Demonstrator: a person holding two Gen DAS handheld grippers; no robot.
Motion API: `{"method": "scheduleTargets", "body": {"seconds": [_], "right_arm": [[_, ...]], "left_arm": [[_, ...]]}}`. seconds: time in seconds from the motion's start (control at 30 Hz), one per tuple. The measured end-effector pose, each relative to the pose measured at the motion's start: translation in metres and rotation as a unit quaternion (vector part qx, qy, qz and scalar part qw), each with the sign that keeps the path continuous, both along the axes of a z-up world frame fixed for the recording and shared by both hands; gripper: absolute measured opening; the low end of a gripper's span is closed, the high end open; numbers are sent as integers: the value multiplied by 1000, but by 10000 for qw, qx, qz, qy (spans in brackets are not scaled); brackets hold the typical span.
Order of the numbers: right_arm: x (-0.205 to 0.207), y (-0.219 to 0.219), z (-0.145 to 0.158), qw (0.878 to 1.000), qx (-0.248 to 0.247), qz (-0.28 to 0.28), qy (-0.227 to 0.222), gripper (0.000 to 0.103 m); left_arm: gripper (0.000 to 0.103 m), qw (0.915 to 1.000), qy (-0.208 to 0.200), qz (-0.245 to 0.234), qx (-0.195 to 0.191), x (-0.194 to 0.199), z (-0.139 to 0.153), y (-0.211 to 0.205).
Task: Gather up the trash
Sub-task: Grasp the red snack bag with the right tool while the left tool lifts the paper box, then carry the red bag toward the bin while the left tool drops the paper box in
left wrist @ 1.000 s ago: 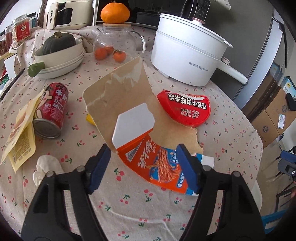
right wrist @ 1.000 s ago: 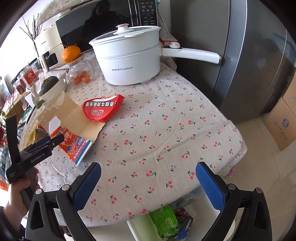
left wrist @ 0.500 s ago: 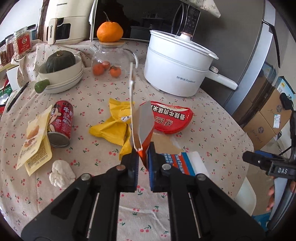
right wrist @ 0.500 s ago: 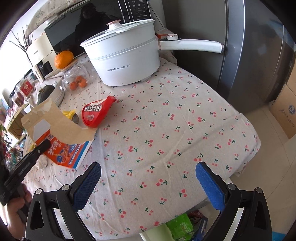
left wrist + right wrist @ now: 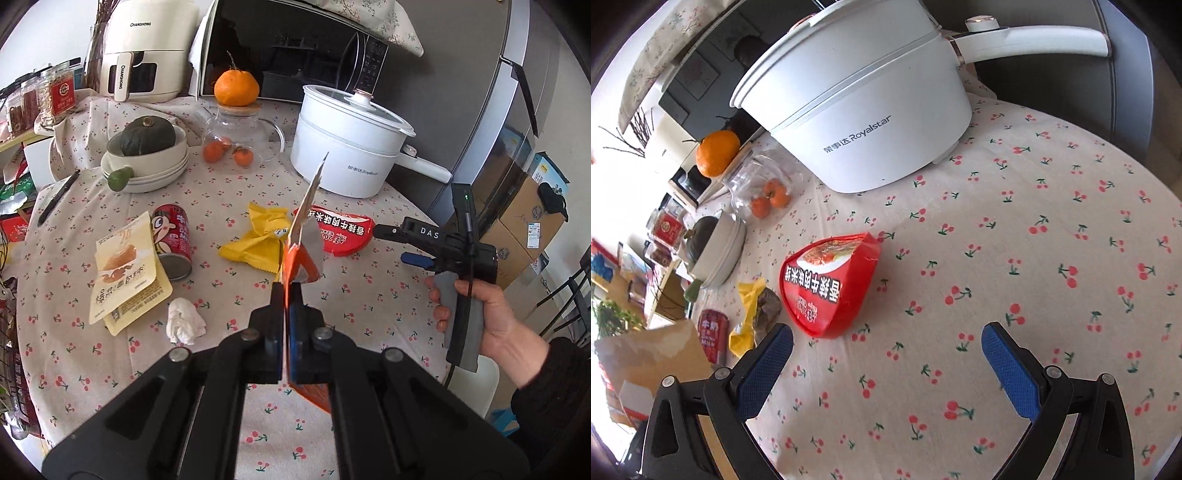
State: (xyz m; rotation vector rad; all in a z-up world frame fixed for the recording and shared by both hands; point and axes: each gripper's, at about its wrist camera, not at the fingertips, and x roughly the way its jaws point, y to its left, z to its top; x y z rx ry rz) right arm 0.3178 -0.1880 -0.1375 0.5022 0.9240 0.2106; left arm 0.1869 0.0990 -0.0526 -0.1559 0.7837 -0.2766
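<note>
From my right wrist view, the torn cardboard box (image 5: pixel 646 354) runs off the left edge; the yellow wrapper (image 5: pixel 748 314) partly hides behind my gripper's finger (image 5: pixel 764 360).

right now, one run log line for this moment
left gripper: shut on torn snack box, lifted | right gripper: open, near red lid | phase: collecting

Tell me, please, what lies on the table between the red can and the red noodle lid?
A crumpled yellow wrapper lies between the red can and the red noodle lid, seen clearly in the left wrist view.
</note>
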Motion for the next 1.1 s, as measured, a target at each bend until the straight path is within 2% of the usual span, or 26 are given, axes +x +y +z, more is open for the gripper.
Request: {"method": "scheduleTargets", "body": {"seconds": [0.13, 0.23, 0.33, 0.4, 0.47, 0.57, 0.67, 0.9, 1.1], "right_arm": [[12, 11, -8, 9998, 140, -106, -135, 94], [21, 18, -10, 9993, 341, -54, -167, 78], [28, 25, -11, 9982, 587, 96, -118, 53], [29, 30, -11, 9970, 738, 222, -113, 28], [23, 32, -7, 9957, 859, 305, -136, 21], [9, 35, 7, 9959, 744, 445, -257, 16], [-9, 31, 26, 9960, 608, 545, -363, 16], [-61, 2, 64, 9962, 212, 643, -548, 13], [-104, -24, 82, 9963, -196, 602, -574, 10]], "left_arm": [[3, 10000, 67, 22, 5, -1, -4, 6], [3, 9999, 55, 34, 126, -3, -4, 9], [3, 9998, 102, 58, 148, -3, -7, 13], [3, 9998, 123, 93, 137, -5, -7, 15], [3, 9998, 124, 109, 108, -6, -6, 17], [2, 9999, 30, 89, 90, -12, 1, 15], [2, 9999, -101, 16, 97, -20, 8, 9], [2, 9988, -322, -279, 258, -39, 18, -13], [2, 9974, -439, -522, 241, -54, 24, -35]]}}
